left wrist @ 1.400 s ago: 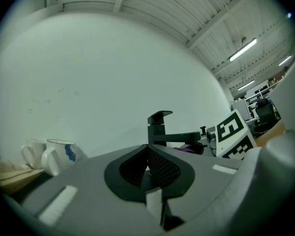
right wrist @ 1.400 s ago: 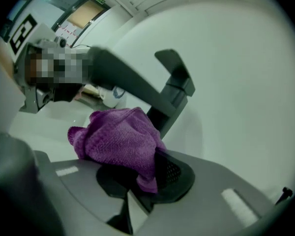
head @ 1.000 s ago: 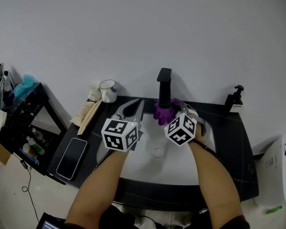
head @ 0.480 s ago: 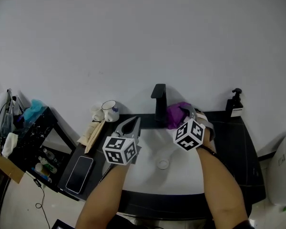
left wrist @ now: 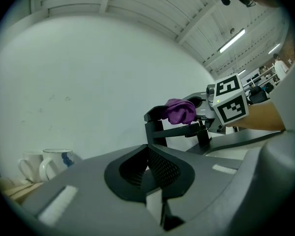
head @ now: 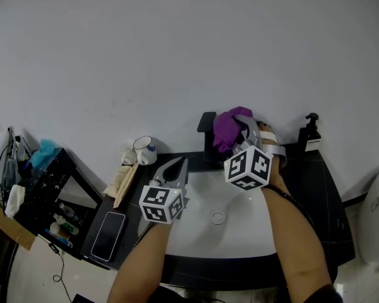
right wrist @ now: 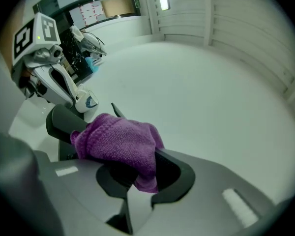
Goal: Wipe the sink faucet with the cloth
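— Where is the cloth (right wrist: 120, 141) now?

— The purple cloth lies on the top of the black faucet (head: 208, 131), at the back of the sink (head: 196, 229). The right gripper (right wrist: 135, 168) pinches it: its jaws are pressed on a fold of the knitted fabric.

— And the other tongs?

— The left gripper (left wrist: 147, 167) hangs over the left side of the white basin. Its jaws are pressed together, with nothing between them.

— What containers do you see?

— A white mug (head: 145, 150) with a blue mark stands on the dark counter (head: 309, 188) to the left of the faucet, and a second white cup (head: 127, 152) stands just beside it. I cannot tell what is in them. A black pump bottle (head: 310, 134) stands at the back right corner. The basin shows only its drain (head: 218, 218).

— Any writing to read?

— The bottle carries a pale label, and the mark on the mug is perhaps a small picture, but both are too small to read.
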